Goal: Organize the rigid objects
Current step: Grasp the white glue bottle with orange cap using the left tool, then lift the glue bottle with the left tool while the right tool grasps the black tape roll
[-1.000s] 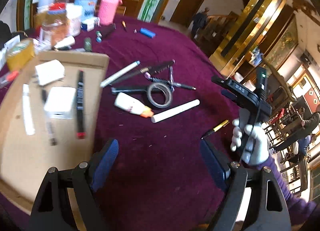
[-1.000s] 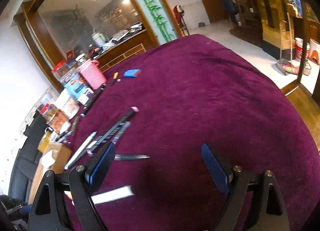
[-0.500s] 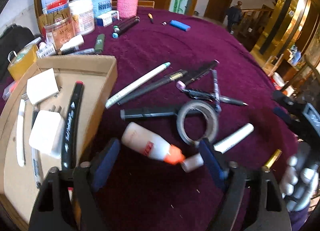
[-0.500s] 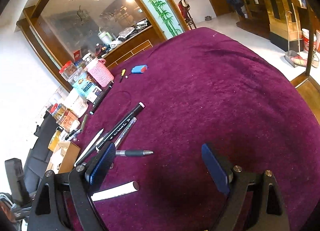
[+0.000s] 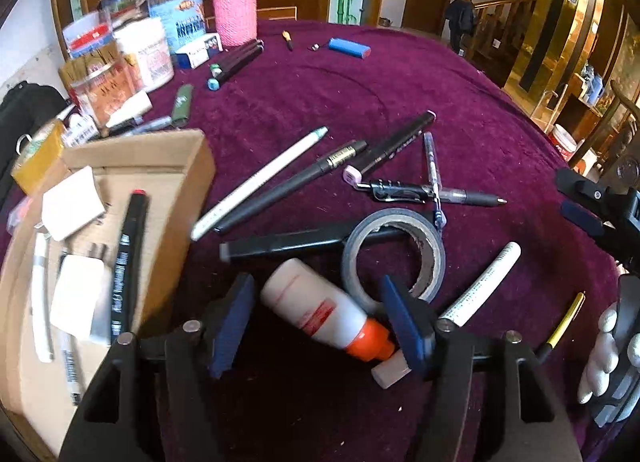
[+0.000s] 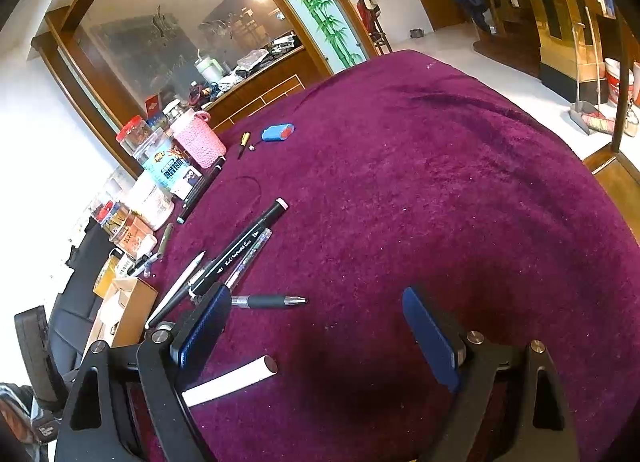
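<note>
My left claw (image 5: 316,326) has dropped closer, jaws wide, straddling the white glue bottle (image 5: 316,308) now lying between them. The tape roll (image 5: 394,252) touches it at 1 o'clock; the cardboard box (image 5: 176,198) sits at 9. My right claw (image 6: 316,334) hovers wide over the purple tabletop (image 6: 440,202).

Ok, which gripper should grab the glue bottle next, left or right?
Left. The left gripper is open with the glue bottle lying between its fingers, beside the cardboard box. The right gripper is open over bare purple cloth, with no bottle in its view.
</note>
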A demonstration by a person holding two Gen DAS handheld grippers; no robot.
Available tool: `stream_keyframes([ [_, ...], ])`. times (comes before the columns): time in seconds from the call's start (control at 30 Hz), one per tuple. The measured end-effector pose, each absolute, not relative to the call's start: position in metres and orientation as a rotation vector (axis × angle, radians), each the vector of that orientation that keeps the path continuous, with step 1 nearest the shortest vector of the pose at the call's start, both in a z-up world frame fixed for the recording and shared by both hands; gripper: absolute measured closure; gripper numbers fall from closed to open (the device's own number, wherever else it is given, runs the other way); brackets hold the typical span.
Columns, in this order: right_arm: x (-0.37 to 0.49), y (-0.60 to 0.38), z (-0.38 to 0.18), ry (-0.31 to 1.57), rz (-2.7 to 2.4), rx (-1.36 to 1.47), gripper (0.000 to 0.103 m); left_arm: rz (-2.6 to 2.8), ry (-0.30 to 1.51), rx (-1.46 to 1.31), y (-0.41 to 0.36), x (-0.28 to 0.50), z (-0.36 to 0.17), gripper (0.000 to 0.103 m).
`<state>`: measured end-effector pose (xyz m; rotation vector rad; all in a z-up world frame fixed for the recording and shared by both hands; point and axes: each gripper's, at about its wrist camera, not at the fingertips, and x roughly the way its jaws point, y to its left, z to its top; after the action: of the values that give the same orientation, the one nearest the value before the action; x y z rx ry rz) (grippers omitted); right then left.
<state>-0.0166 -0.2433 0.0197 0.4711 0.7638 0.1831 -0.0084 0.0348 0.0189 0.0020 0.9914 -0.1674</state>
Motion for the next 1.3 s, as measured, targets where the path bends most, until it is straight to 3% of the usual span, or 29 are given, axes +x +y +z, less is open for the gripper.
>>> stream_keyframes([
  [0.07,-0.015,-0.242,0.018,0.771,0.176,0.46,0.013,-0.212,0.999,-0.036,0.036,-0.008,0.016,0.075],
  [0.4,-0.012,-0.24,0.013,0.794,0.146,0.43,0.013,-0.333,0.867,-0.174,0.076,-0.077,0.074,0.078],
  [0.53,-0.012,-0.241,0.012,0.792,0.137,0.429,0.013,-0.368,0.801,-0.266,0.109,-0.109,0.094,0.09],
  [0.8,-0.026,-0.182,0.049,0.806,0.313,0.292,0.012,-0.353,0.733,-0.233,0.155,-0.154,0.112,0.087],
  [0.87,-0.022,-0.162,0.051,0.847,0.374,0.274,0.012,-0.362,0.757,-0.18,0.147,-0.157,0.104,0.065],
  [0.93,-0.013,-0.14,0.046,0.905,0.415,0.255,0.012,-0.39,0.775,-0.158,0.137,-0.16,0.096,0.062],
  [0.97,-0.01,-0.13,0.043,0.926,0.418,0.243,0.015,-0.412,0.788,-0.152,0.132,-0.161,0.093,0.062],
  [1.07,0.001,-0.105,0.031,0.996,0.427,0.224,0.035,-0.45,0.813,-0.129,0.119,-0.163,0.084,0.061],
  [1.17,0.007,-0.087,0.017,1.048,0.42,0.222,0.042,-0.45,0.851,-0.096,0.109,-0.159,0.073,0.06],
  [1.23,0.011,-0.081,0.009,1.063,0.39,0.207,0.053,-0.418,0.882,-0.055,0.098,-0.15,0.062,0.059],
  [1.3,0.013,-0.08,0.009,1.048,0.373,0.192,0.087,-0.38,0.905,0.003,0.084,-0.141,0.051,0.059],
])
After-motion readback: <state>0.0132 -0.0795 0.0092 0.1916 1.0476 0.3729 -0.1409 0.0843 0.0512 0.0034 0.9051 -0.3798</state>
